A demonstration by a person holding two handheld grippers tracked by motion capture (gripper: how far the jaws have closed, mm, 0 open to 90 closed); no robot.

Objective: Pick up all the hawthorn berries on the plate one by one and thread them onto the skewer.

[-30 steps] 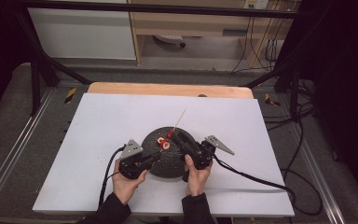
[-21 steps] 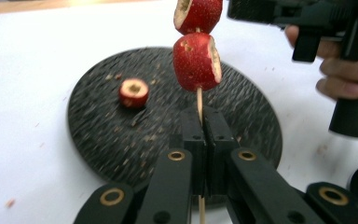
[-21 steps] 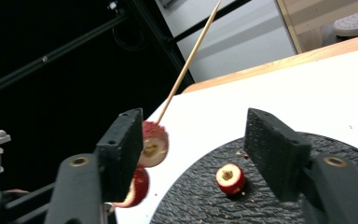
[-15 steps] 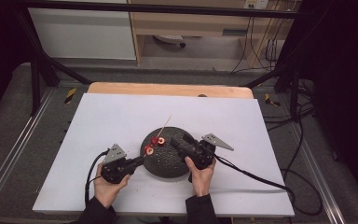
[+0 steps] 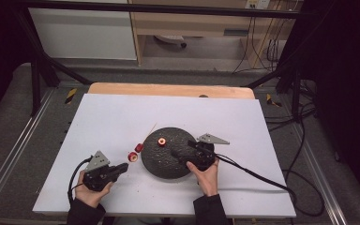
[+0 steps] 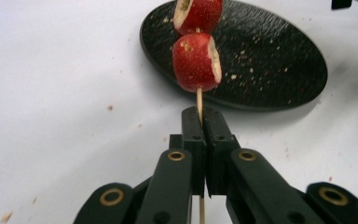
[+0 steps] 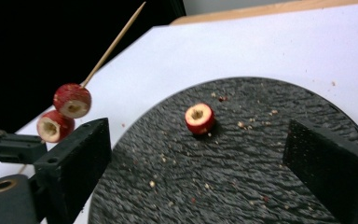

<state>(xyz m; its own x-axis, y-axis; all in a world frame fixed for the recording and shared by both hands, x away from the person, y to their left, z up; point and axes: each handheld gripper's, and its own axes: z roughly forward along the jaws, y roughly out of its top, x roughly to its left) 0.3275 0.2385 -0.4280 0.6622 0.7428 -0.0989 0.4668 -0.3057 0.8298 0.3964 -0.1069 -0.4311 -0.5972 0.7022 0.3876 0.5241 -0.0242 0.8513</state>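
We see the left gripper [image 5: 122, 168] low over the white table sheet [image 5: 103, 117], left of the round black textured plate [image 5: 168, 164], with its two black jaws pressed together on the bare lower end of a thin wooden skewer [image 6: 199, 100]. In the left gripper view the stick rises from between the closed jaws and passes through two red hollowed fruit pieces: the lower red fruit piece [image 6: 196, 61] sits just above the jaw tips, and the upper red fruit piece [image 6: 198, 14] touches it from above, partly cut off by the top edge. In the high view the two pieces hang over the sheet just beside the plate's left rim, and the skewer's free end points up and away toward the far side of the table. A third red hollowed fruit piece [image 7: 199, 118] lies alone on the plate, its pale cored opening facing up, among scattered crumbs. The right gripper [image 5: 176, 154] rests over the near right part of the plate, held in the person's right hand [image 5: 207, 174]; its jaws have just been opening and now stand wide apart with nothing between them, the loose fruit piece lying farther on, beyond them, clear of both pads. The person's left hand [image 5: 90, 192] grips the left gripper's body near the front edge of the sheet.
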